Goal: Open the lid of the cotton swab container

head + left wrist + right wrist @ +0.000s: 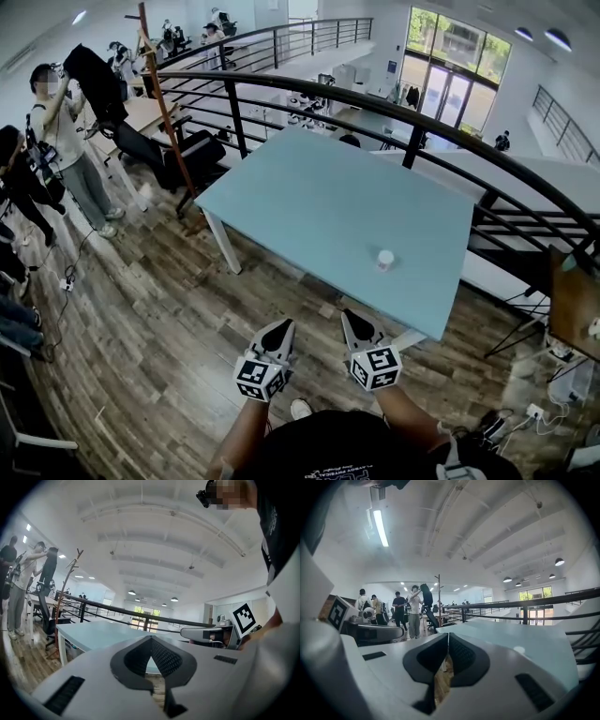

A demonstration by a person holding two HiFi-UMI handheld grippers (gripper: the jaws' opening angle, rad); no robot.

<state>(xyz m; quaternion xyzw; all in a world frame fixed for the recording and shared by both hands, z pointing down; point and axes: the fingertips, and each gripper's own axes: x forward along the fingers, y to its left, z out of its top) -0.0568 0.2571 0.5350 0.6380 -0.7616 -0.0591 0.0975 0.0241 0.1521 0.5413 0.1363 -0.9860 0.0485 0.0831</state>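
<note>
The container (pixel 384 260) stands on the pale blue table (pixel 328 197), close to the near edge and towards its right-hand corner. It is a small white pot with nothing else around it. From here it looks upright, though it is too small to make out where the lid meets the body.

Both tools are held low and close to the person's body, over the floor (pixel 187 309), short of the table's edge. The left gripper (pixel 281 328) has its jaws pressed together on nothing, and the right gripper (pixel 349 319) is likewise closed and empty. Each gripper's own view shows the pads meeting with only floor showing through the slit below.

The container lies ahead of both and off to the right, well apart from either. The right gripper is the nearer, and in its view the pot (pixel 519 649) shows to the right of the closed tips (pixel 448 635). I judge that either tool must reach forward and rightward over the table edge, and its jaws must part first.
</note>
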